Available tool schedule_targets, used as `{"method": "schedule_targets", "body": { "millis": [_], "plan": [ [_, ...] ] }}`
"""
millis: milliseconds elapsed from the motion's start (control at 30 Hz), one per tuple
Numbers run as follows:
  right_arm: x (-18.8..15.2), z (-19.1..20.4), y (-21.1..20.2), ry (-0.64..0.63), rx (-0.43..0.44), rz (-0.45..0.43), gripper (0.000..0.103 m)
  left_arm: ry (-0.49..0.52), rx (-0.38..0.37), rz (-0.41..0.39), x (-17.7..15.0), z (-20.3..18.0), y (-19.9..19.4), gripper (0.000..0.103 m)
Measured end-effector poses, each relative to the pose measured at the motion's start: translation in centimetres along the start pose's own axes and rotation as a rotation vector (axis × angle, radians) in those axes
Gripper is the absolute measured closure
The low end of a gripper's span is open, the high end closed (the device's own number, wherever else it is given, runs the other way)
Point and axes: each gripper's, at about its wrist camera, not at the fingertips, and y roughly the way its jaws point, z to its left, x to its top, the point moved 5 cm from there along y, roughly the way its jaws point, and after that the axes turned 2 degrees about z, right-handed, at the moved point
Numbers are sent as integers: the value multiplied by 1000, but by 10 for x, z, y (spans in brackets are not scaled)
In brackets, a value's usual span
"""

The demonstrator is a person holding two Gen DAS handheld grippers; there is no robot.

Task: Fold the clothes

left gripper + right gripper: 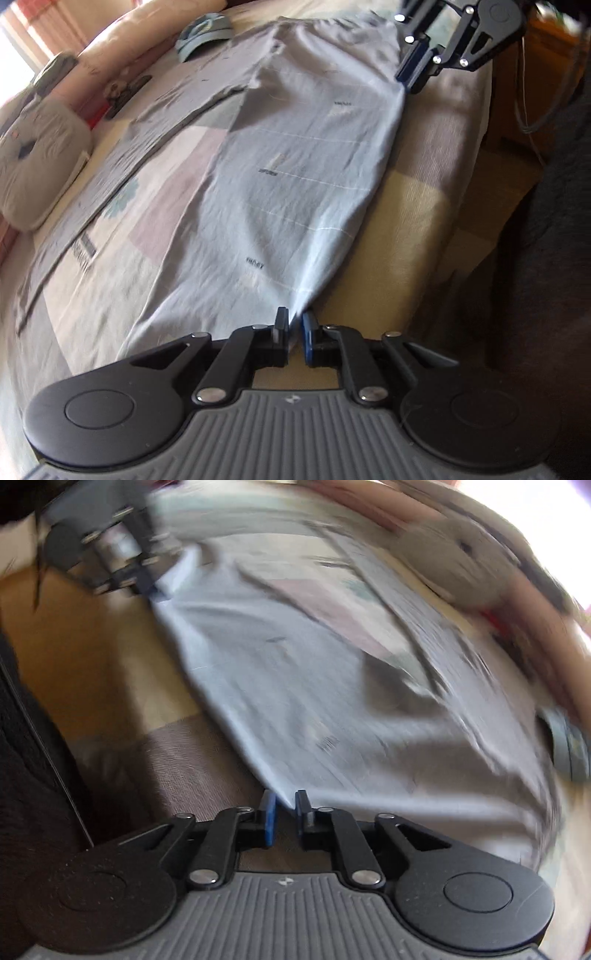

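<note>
A pale blue-grey long-sleeved garment (pixel 295 166) with small dark prints lies spread along the bed, one sleeve trailing to the left. Its near edge runs taut between the two grippers. In the left wrist view my left gripper (pixel 295 317) is shut on one corner of that edge, and my right gripper (pixel 415 74) pinches the far corner at the upper right. The right wrist view is blurred: my right gripper (pixel 284 799) has a point of the garment (pixel 295 701) between its pads, and the left gripper (pixel 151 587) holds the cloth at the upper left.
The patterned bedsheet (pixel 424 206) ends at the bed's edge on the right, with dark floor beyond. A grey pillow (pixel 37 158), a blue cap (pixel 203 31), a pink bolster (pixel 147 29) and a small dark object (pixel 125 92) lie along the far side.
</note>
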Motion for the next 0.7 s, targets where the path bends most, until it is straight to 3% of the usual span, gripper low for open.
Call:
{"method": "schedule_targets", "body": {
  "millis": [67, 133, 200, 300, 367, 467, 500, 567, 600, 633, 700],
  "plan": [
    [-14, -25, -9, 167, -14, 0, 81, -45, 9, 10, -4, 13, -9, 91],
    [-38, -57, -15, 393, -41, -11, 68, -89, 21, 20, -7, 26, -17, 90],
    [-67, -90, -21, 646, -57, -43, 64, -155, 62, 14, -5, 45, -20, 89],
    [-116, -122, -26, 993, -57, -127, 49, -292, 54, -50, 12, 70, -15, 86],
    [-145, -139, -20, 1196, -37, -182, 48, -373, 38, -93, 25, 83, -10, 84],
    [-157, -151, -10, 1316, 11, -307, 48, -404, 8, -131, 51, 85, 1, 80],
    [-157, -153, -8, 1334, 11, -333, 49, -401, -2, -141, 60, 82, 5, 80],
    [-158, -159, -1, 1376, -4, -368, 63, -383, -19, -148, 76, 74, 13, 79],
    [-159, -161, 4, 1401, -11, -371, 86, -374, -27, -150, 83, 69, 17, 79],
    [-160, -161, 7, 1413, -10, -369, 97, -364, -36, -152, 91, 65, 21, 79],
    [-162, -158, 9, 1404, -24, -364, 97, -345, -49, -150, 100, 57, 27, 79]
  ]
}}
